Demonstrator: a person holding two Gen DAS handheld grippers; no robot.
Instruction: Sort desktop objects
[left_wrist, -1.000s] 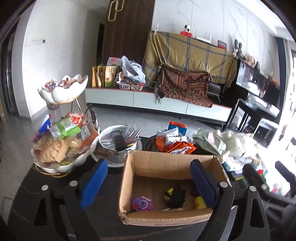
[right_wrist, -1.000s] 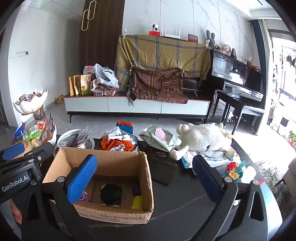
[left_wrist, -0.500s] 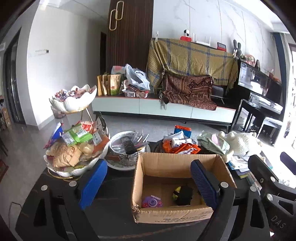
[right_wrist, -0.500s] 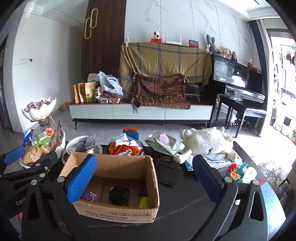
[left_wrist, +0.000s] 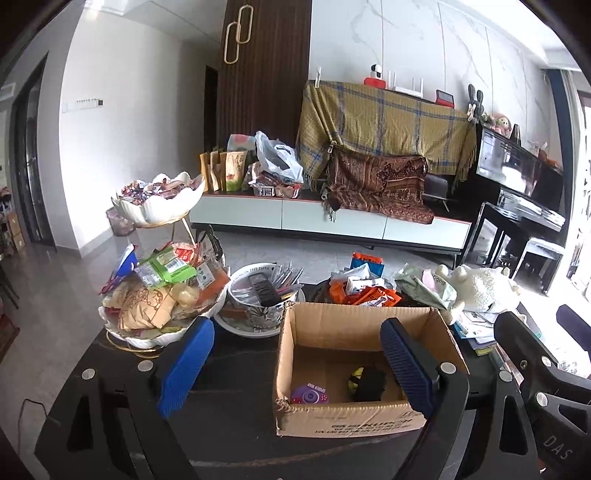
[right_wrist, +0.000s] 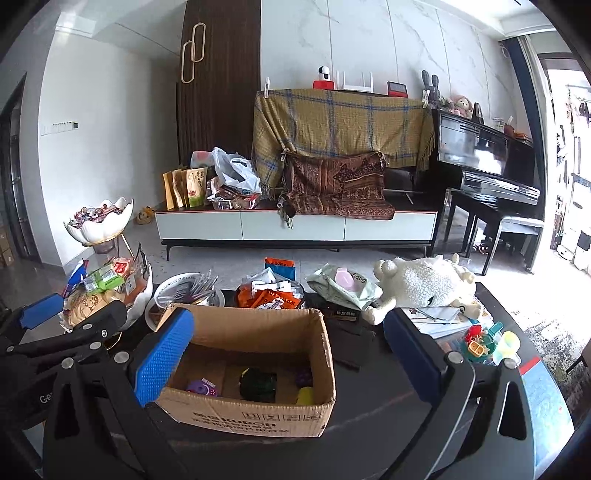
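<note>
Both views have pulled back and risen, the box (right_wrist: 255, 365) now lying just ahead of the wide, empty left gripper (left_wrist: 295, 365) and right gripper (right_wrist: 288, 360), small toys (right_wrist: 258, 384) inside, while clutter (right_wrist: 480, 343) beyond on the table (right_wrist: 369, 406) seems unsorted.

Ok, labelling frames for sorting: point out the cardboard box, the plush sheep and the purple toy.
cardboard box (right_wrist: 255, 419): right wrist view, front wall.
plush sheep (right_wrist: 424, 282): right wrist view, woolly body.
purple toy (left_wrist: 309, 396): left wrist view, top face.
</note>
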